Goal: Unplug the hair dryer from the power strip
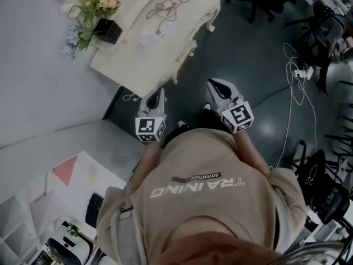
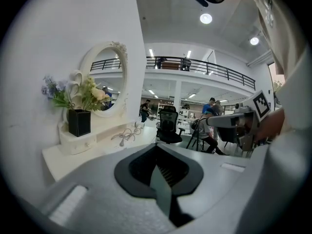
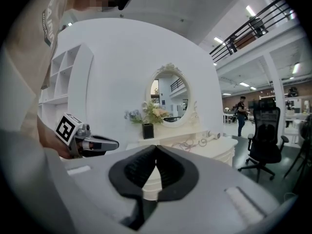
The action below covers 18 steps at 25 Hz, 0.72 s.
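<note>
A white hair dryer (image 3: 215, 136) lies on the cream vanity table (image 1: 130, 65), with its tangled cord (image 1: 167, 8) beside it. A white oblong item (image 1: 149, 38) lies at the near end of the cord; I cannot tell whether it is the power strip. Both grippers hang in front of the table's near edge, short of everything on it. My left gripper (image 1: 156, 95) is shut and holds nothing; in its own view the jaws meet at the tip (image 2: 157, 146). My right gripper (image 1: 214, 84) is also shut and empty (image 3: 156, 147).
A black pot of flowers (image 1: 101, 7) and an oval mirror (image 3: 169, 95) stand against the white wall. A black office chair (image 3: 265, 135) stands to the table's right. White cables (image 1: 295, 93) trail over the dark floor. White shelves (image 3: 61, 99) are at the left.
</note>
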Each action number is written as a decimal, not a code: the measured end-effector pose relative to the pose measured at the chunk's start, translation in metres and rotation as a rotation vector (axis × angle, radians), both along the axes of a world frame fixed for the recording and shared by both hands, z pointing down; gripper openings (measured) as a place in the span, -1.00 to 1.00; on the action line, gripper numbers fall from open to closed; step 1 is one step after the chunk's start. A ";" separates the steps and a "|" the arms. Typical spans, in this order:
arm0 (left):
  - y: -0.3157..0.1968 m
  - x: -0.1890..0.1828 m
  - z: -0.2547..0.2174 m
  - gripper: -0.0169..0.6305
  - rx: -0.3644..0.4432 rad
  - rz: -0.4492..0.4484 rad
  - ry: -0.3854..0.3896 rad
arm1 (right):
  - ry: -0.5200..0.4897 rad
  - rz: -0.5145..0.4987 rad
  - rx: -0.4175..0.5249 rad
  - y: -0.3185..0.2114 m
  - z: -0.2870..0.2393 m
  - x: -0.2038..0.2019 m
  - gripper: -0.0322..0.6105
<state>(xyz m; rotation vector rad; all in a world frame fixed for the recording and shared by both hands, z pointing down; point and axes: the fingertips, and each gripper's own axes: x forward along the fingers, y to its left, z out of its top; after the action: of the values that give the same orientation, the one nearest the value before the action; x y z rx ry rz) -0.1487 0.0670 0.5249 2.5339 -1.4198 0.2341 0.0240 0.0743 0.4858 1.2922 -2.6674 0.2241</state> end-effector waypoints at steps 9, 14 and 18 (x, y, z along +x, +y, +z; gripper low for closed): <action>-0.068 0.025 -0.013 -0.93 -0.011 -0.063 -0.063 | -0.052 -0.082 -0.024 -0.084 0.010 0.021 -0.89; -0.117 0.044 -0.024 -0.93 -0.012 -0.126 -0.099 | -0.071 -0.174 -0.013 -0.143 0.006 0.035 -0.89; -0.154 0.062 -0.031 -0.93 -0.009 -0.189 -0.101 | -0.063 -0.227 -0.028 -0.184 0.015 0.054 -0.89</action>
<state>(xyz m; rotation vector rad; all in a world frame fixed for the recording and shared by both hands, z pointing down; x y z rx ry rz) -0.0867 -0.0875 0.4937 2.3912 -1.6797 0.3371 0.0779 -0.1099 0.5012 0.9784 -2.8235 0.2737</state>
